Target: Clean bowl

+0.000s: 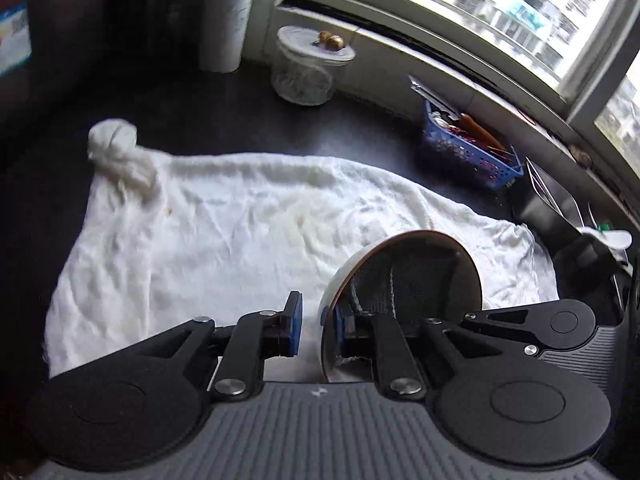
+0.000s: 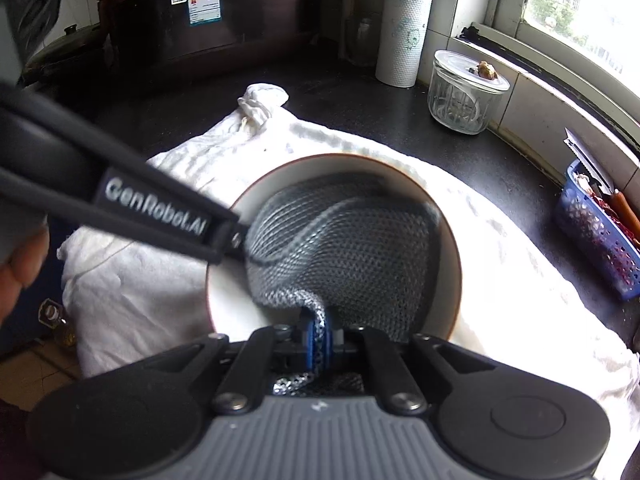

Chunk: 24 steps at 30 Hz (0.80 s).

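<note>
The right gripper (image 2: 318,340) is pinched on a grey mesh scrubber (image 2: 344,240), which fills the tilted bowl (image 2: 224,300); the left gripper (image 1: 316,326) straddles the bowl's rim with its jaws slightly apart, the outer pad clear of the wall; the bowl sits on a white towel (image 1: 200,240) on the dark counter (image 1: 360,136); a blue basket (image 1: 468,156) and glass jar (image 1: 304,68) stand along the far edge beneath the window.

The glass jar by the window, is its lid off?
No, the glass jar has its clear lid on, with a small brown object resting on top.
</note>
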### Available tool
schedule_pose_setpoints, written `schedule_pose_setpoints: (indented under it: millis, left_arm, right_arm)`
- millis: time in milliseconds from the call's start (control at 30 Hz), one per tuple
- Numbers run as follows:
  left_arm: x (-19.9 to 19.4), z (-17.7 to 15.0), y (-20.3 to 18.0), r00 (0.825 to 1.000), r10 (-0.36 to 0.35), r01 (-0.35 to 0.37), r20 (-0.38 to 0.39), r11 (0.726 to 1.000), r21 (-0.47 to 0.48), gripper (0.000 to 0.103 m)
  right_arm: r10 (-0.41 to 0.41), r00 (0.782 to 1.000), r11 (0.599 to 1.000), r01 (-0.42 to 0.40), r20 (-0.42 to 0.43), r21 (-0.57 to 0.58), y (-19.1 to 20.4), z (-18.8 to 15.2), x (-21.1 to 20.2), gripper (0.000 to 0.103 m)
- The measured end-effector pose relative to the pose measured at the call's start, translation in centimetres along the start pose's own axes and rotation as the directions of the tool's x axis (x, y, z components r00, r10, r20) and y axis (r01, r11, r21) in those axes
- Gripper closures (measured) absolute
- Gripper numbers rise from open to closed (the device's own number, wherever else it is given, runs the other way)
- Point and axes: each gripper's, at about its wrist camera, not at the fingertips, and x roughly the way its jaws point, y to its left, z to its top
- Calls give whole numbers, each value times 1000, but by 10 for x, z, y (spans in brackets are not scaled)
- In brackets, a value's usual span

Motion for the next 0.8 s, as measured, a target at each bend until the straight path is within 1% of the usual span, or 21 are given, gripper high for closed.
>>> schedule_pose_setpoints:
  millis: [33, 67, 100, 233, 267, 300, 367, 433, 467, 500, 533, 600, 633, 667, 700, 733, 767, 800]
  left_arm:
    - [1, 1, 0, 1000, -7, 7, -9, 1000, 17, 89]
    - [1, 2, -1, 1000, -14, 15, -18, 999, 34, 91]
    - [1, 2, 1, 999, -27, 27, -26, 999, 24, 92]
    - [-5, -12, 13, 998, -58, 55, -31, 994, -97, 92]
    - [-5, -16, 18, 997, -73, 68, -31, 987, -144, 92]
    - [-5, -22, 23, 995, -92, 85, -29, 975, -207, 92]
    - [-4, -32, 31, 992, -123, 111, -21, 948, -298, 92]
    - [-2, -41, 42, 987, -159, 142, -6, 901, -409, 92]
    - [0, -44, 49, 984, -179, 158, -1, 872, -464, 91]
    - [2, -48, 57, 979, -204, 174, 2, 830, -530, 91]
    - [4, -52, 63, 975, -221, 182, 3, 797, -575, 91]
    - [6, -57, 67, 971, -239, 188, -1, 763, -619, 92]
    - [6, -58, 68, 970, -242, 187, -4, 758, -624, 92]
    - [6, -56, 65, 971, -237, 181, -13, 773, -608, 92]
    - [4, -52, 60, 977, -213, 160, -29, 808, -567, 91]
    - [2, -47, 54, 983, -177, 129, -45, 849, -513, 91]
    - [0, -42, 48, 989, -139, 97, -59, 884, -456, 88]
    - [-2, -37, 41, 993, -99, 69, -59, 920, -385, 80]
  right_arm:
    - [1, 1000, 1000, -1, -2, -6, 1, 0, 0, 98]
    - [2, 1000, 1000, -2, -4, -13, 2, 0, 0, 98]
    - [2, 1000, 1000, -3, -6, -19, 3, -1, 0, 98]
    - [-11, 1000, 1000, 10, -4, -17, 3, -3, -1, 98]
    - [-21, 1000, 1000, 21, 0, -15, 3, -3, -2, 98]
    - [-33, 999, 999, 33, 5, -7, 2, -4, -3, 98]
    - [-56, 998, 998, 56, 15, 14, -1, -5, -5, 98]
    - [-70, 997, 997, 69, 20, 28, -3, -6, -5, 98]
    - [-70, 997, 997, 69, 20, 29, -2, -6, -5, 98]
    - [-66, 998, 997, 65, 20, 29, -2, -7, -5, 98]
    - [-58, 998, 998, 57, 20, 31, -1, -7, -5, 98]
    - [-40, 999, 999, 39, 17, 26, 2, -7, -5, 99]
    - [-33, 999, 999, 33, 17, 21, 4, -7, -5, 99]
    - [-30, 999, 999, 29, 15, 14, 5, -6, -5, 99]
    - [-27, 1000, 1000, 27, 13, 7, 6, -6, -4, 98]
    - [-25, 1000, 1000, 25, 10, 4, 6, -5, -4, 98]
    - [-25, 1000, 1000, 25, 10, 0, 6, -5, -3, 98]
    - [-27, 1000, 1000, 27, 9, -7, 7, -5, -3, 98]
